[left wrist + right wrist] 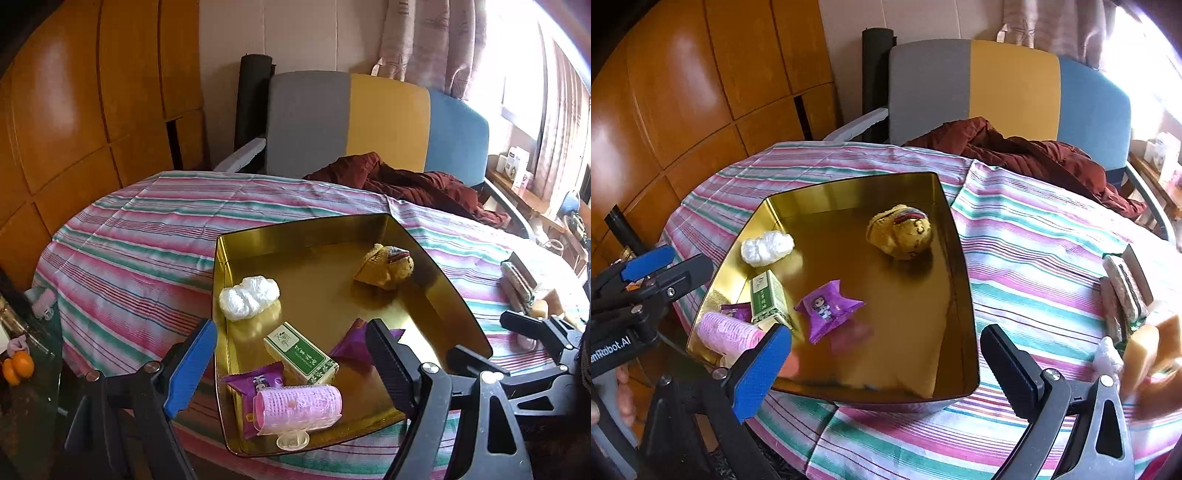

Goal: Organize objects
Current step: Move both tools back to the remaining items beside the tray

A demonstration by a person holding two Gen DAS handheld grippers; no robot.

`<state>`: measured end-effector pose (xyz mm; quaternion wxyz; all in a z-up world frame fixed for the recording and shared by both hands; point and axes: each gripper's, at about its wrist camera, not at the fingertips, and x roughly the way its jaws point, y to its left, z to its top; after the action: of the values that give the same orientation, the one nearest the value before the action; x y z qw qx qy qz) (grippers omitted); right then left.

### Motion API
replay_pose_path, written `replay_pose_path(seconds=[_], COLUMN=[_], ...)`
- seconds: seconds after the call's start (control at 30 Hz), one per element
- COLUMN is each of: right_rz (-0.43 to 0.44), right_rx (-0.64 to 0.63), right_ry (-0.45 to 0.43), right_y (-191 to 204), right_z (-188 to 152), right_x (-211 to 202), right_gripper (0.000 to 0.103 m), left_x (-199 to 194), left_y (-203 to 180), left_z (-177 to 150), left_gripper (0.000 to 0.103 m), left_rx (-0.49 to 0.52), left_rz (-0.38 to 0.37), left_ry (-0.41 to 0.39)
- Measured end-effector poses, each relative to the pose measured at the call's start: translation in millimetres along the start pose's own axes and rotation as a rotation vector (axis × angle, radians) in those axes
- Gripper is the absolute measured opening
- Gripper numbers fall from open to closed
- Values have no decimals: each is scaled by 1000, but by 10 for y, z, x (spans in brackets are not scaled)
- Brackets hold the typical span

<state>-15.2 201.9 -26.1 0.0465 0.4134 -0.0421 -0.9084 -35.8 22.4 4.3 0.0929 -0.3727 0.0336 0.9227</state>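
With both my left gripper (pixel 291 358) and right gripper (pixel 886 354) spread wide and empty, I should approach the sponges (pixel 1126 291) at right edge squarely, then lower them gently into the gold tin (pixel 960 240).

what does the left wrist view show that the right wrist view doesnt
Only the left wrist view: an orange fruit at the far left edge, and a shelf with small boxes by the window.

Only the right wrist view: the whole front of the purple snack packet and a person's fingers at lower left.

Both: the gold tin tray, white wad, green box, pink hair roller, yellow plush, striped cloth.
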Motion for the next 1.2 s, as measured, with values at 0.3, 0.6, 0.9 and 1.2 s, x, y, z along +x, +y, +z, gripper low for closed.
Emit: replay_pose_path(seconds=[0.3,0.6,0.9,1.2], right_rz=[-18,-103,-208,-463], right_rx=[15,72,135,302], right_ry=[-8,-29,-27,-104], right_y=[-123,-578,-1276,-2508], right_z=[-22,-12,45,38], right_x=[-27,-145,-321,-699], right_gripper=[103,103,103,103], left_x=[72,67,78,112], left_y=[-134,-235,-471,-957], left_z=[-53,13,97,239], left_gripper=[84,84,85,85], left_rx=[37,49,101,179], left_rz=[-61,-108,-179,-260], left_ry=[47,45,62,82])
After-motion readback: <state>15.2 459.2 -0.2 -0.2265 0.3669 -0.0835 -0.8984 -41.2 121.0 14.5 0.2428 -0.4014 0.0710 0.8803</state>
